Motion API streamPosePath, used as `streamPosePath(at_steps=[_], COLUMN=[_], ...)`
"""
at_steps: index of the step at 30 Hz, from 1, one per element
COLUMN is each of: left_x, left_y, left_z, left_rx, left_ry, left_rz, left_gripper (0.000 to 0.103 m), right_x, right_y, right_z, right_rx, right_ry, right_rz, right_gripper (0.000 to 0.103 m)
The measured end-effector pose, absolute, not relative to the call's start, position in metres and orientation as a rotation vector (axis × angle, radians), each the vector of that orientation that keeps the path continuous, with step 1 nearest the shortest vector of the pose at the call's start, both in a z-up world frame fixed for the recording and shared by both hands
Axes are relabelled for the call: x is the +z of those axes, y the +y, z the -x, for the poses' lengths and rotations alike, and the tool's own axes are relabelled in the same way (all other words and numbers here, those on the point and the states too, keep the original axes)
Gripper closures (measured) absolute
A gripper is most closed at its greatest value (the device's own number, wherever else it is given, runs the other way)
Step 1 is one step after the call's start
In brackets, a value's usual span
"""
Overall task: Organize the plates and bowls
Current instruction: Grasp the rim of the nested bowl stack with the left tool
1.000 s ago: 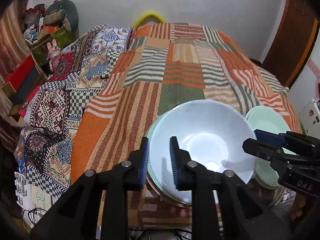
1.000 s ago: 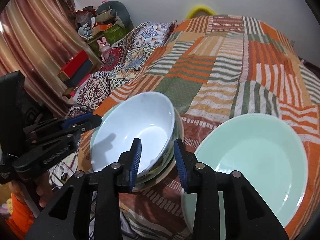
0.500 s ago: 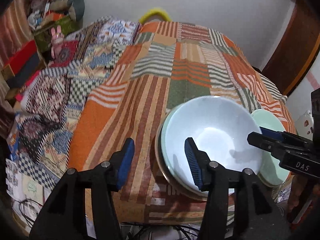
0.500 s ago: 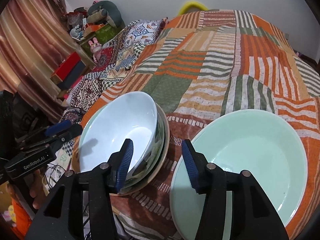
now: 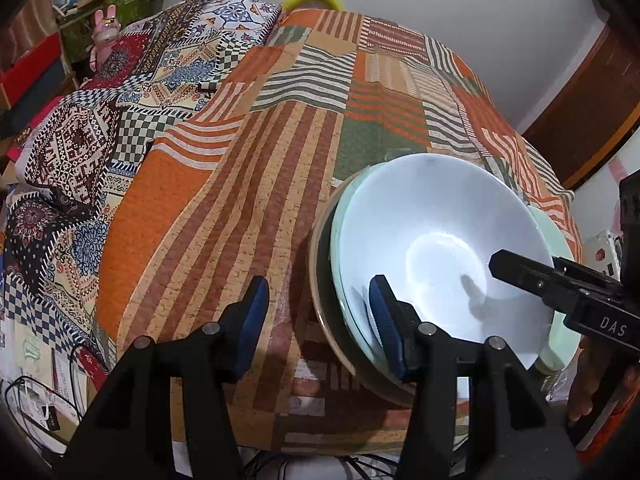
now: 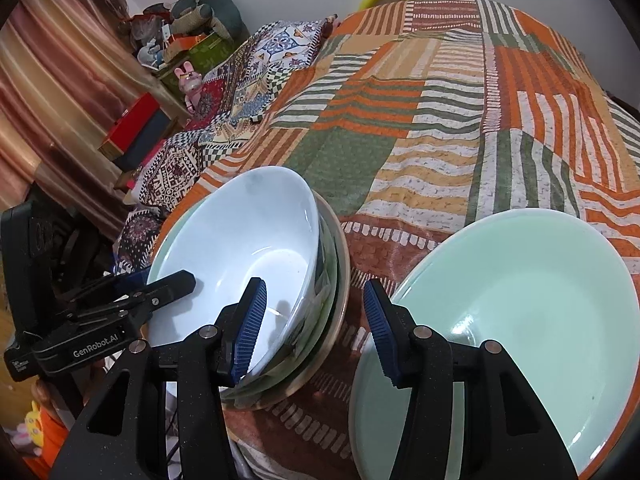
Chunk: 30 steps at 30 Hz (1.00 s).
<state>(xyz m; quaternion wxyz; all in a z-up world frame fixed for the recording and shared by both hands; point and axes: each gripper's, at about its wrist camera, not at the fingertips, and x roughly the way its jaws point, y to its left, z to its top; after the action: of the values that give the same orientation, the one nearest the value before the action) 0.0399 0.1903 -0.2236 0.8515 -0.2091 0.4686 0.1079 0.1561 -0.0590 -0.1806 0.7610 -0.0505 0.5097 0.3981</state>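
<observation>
1. Nearest the foot of the bed, a white bowl sits nested on top of a short stack of dishes, and that stack rests on the orange patchwork bedspread.
2. Below the white bowl the stack shows a pale green rim and a wider tan plate at the bottom; how many pieces lie between them cannot be told.
3. Just beside the stack, on its right in the right wrist view, lies a mint-green plate, close to the tan rim but not clearly touching it.
4. Left gripper: its jaws have just been opening and now stand apart. One blue pad hangs over the inside of the white bowl near its near-left rim, the other over the bedspread outside the stack. The rims lie between them, with neither pad pressing on them, so nothing is grasped.
5. Right gripper: its jaws have likewise just been opening. The left pad hovers inside the white bowl and the right pad stands by the edge of the mint-green plate, with the stack's right rims between them. It holds nothing.
6. Beyond the stack, a second patterned quilt covers the bed's far-left part, with a pink rabbit toy by cluttered boxes past it.
</observation>
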Motion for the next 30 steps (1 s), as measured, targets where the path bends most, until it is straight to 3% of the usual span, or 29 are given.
streamPosePath(at_steps=[4, 9, 30], left_x=[-0.227, -0.225, -0.209], left_y=[0.191, 0.186, 0.166], left_z=[-0.04, -0.041, -0.039], left_rx=[0.208, 0.17, 0.235], left_ry=[0.983, 0.98, 1.006], left_rz=[0.471, 0.479, 0.409], left_gripper=[0.055, 0.071, 0.071], right_x=[-0.185, -0.185, -0.173], right_y=[-0.058, -0.056, -0.061], right_z=[-0.156, -0.153, -0.145], right_rx=[0.877, 0.882, 0.813], right_ry=[1.116, 1.113, 1.095], right_rz=[0.112, 0.121, 0.134], right_gripper=[0.063, 0.065, 0.068])
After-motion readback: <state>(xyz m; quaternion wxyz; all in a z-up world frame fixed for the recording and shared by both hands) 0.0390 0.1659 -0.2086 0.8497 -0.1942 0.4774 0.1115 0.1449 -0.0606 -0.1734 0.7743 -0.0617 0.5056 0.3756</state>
